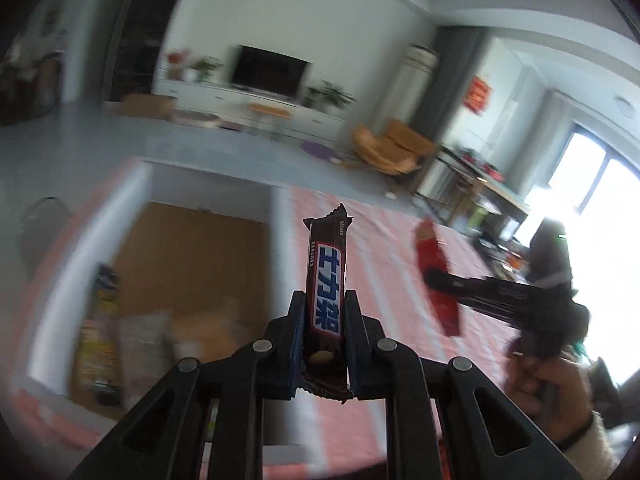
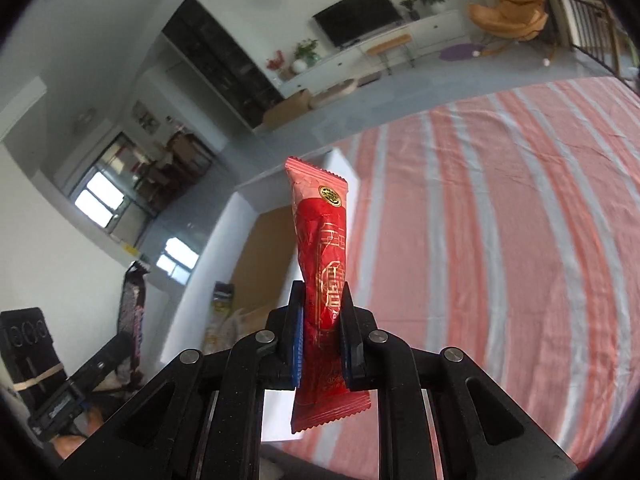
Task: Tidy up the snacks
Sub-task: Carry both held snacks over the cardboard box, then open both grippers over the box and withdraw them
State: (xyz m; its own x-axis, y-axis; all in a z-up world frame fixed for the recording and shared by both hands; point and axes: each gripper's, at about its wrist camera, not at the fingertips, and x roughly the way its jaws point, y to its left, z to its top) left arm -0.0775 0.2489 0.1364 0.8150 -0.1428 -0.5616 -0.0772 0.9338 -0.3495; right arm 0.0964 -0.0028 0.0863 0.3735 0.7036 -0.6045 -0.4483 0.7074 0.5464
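My left gripper point(image 1: 323, 300) is shut on a brown chocolate bar point(image 1: 327, 276) with blue-and-white lettering, which stands upright between the pads. My right gripper point(image 2: 322, 290) is shut on a red snack packet point(image 2: 322, 248) with gold print, also upright. In the left wrist view the right gripper point(image 1: 430, 278) shows at the right with the red packet point(image 1: 434, 268), held by a hand point(image 1: 548, 384). The right wrist view shows the chocolate bar point(image 2: 134, 308) at lower left. A white open box point(image 1: 256, 196) with a brown floor sits on the striped cloth, below and left of both grippers, with several snack packs point(image 1: 100, 332) inside.
A pink-and-white striped cloth point(image 2: 500, 220) covers the surface, stretching right. Beyond it lie a grey floor, a TV cabinet point(image 1: 248, 100) with plants, an orange chair point(image 1: 390, 146) and a metal rack point(image 1: 476, 184). A black case point(image 2: 28, 344) stands at lower left.
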